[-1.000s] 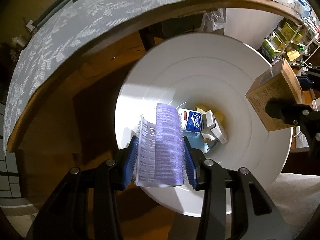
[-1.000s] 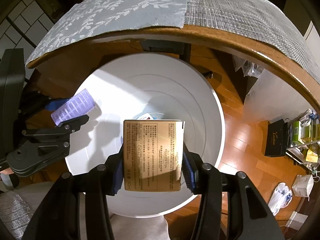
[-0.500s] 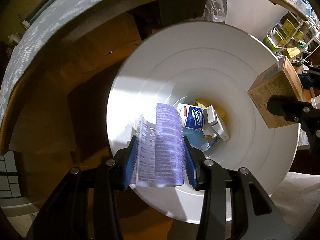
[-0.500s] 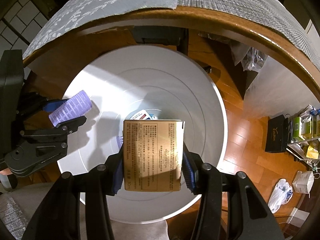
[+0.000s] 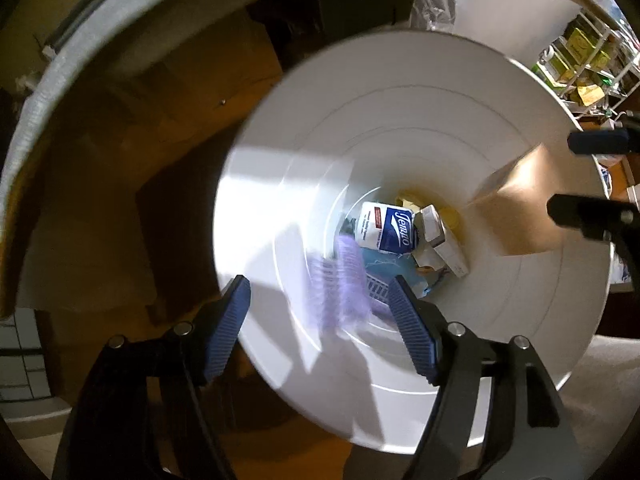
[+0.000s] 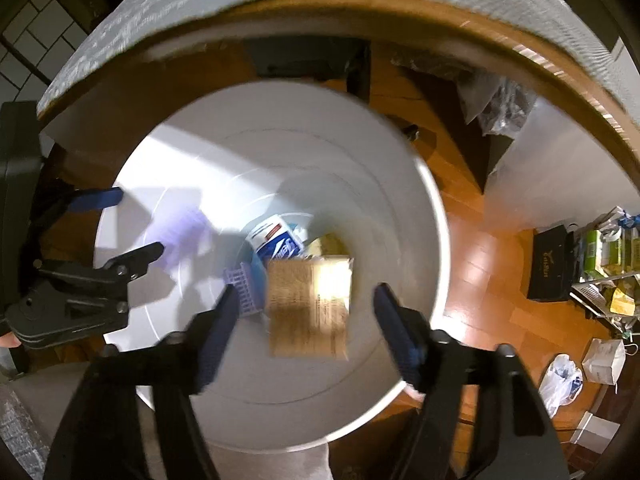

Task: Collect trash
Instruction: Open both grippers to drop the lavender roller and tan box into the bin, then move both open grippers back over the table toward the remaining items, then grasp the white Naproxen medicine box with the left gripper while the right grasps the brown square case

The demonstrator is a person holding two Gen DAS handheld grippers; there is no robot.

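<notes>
left gripper (image 5: 318, 322): jaws spread, purple pack (image 5: 340, 284) loose between them | right gripper (image 6: 304, 330): jaws spread, box (image 6: 310, 308) loose between them | both over bin (image 6: 208, 152)

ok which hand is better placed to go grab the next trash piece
Right, marginally. Both left gripper and right gripper are open, purple pack and brown box loose in the white bin. The right view faces the tablecloth squarely; the left sees mainly its edge.

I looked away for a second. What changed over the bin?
Both grippers opened. The left gripper let go of the purple packet and the right gripper released the brown box; both are falling, blurred, into the white bin. The trash already inside stayed put.
</notes>
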